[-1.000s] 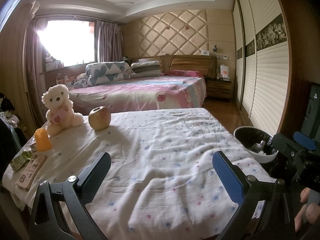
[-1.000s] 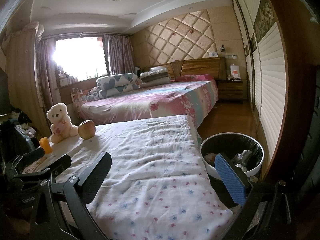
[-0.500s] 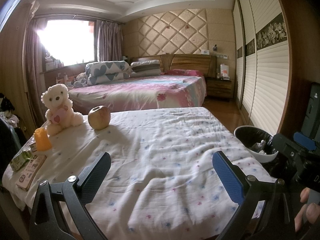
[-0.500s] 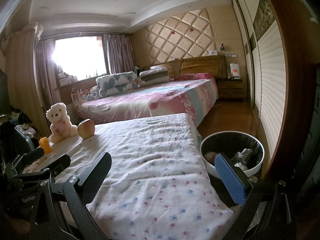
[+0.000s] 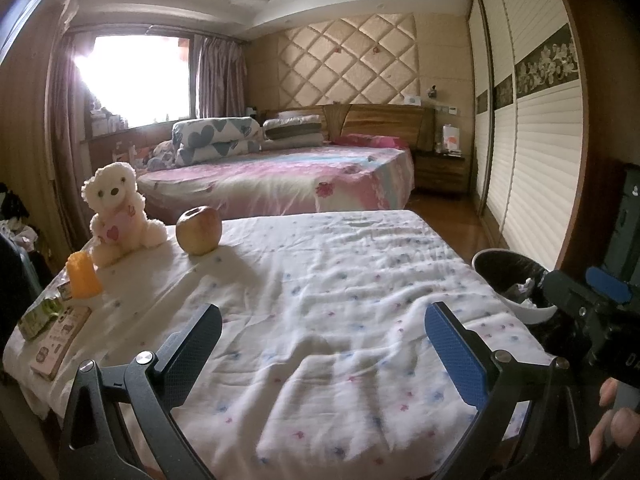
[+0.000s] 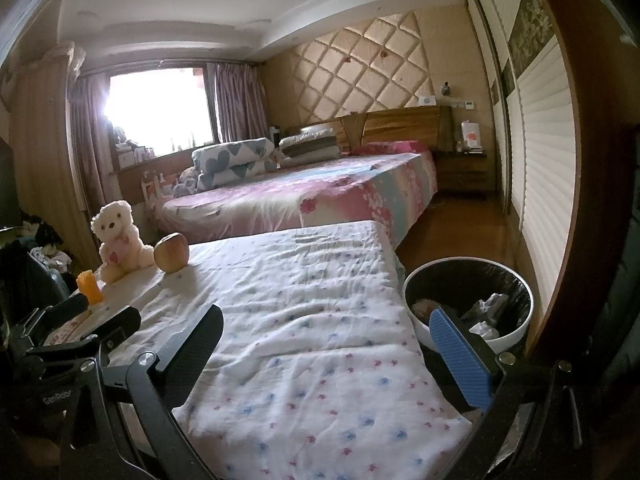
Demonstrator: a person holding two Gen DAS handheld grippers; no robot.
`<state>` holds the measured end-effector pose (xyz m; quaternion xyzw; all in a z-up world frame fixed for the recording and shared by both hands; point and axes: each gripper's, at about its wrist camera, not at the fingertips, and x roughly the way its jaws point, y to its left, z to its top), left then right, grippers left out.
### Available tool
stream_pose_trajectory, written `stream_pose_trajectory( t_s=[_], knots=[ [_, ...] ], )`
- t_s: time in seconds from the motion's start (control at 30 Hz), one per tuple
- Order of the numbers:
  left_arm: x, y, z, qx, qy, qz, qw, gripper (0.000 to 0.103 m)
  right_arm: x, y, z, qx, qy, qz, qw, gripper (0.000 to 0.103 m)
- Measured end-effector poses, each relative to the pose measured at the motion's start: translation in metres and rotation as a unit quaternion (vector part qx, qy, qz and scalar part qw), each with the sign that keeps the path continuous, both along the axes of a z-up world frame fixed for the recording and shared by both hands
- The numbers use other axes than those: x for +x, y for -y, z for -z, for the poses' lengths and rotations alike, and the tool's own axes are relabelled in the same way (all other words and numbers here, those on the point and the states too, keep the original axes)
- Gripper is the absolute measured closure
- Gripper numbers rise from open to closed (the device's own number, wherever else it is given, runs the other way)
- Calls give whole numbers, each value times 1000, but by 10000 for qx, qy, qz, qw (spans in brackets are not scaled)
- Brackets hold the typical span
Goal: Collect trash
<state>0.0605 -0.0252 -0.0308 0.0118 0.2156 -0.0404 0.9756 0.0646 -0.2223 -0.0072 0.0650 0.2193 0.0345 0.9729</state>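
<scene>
Bedroom with a quilted headboard wall, a bright window far left, a pink bed (image 5: 280, 176) beyond. Nearer, a table (image 5: 320, 300) draped in a white flowered cloth, mostly bare across its middle. At its far left corner: a teddy (image 5: 116, 212), an apple (image 5: 199, 230) just right of it, an orange cup (image 5: 83, 276) nearer, then a green packet (image 5: 38, 318) and a flat printed box (image 5: 60, 342) by the left edge. On the floor off the right edge, a bin (image 6: 468, 308) with a dark liner, crumpled paper already inside. Left hand-held gripper (image 5: 320, 338) low over the near cloth, jaws wide apart, nothing between them. Right hand-held gripper (image 6: 326, 346) likewise spread and empty, its blue pad close to the bin's rim. Probably between pickups, or near the end: no obvious loose litter on the open cloth. Likeliest remaining trash the packet and box at the left, though hard to tell whether rubbish or keepsakes. Next move, by that reading: swing the left one out over the packet, come down flat, pinch a thin edge without snagging cloth, then carry across to the bin.
</scene>
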Motion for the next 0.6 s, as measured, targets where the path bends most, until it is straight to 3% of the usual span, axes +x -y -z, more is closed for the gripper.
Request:
stream_pose_trajectory(
  t_s=[0.6],
  knots=[
    [35, -13, 10, -90, -353, -103, 9993, 0, 29, -5, 10, 4, -367, -87, 9993, 0]
  ],
)
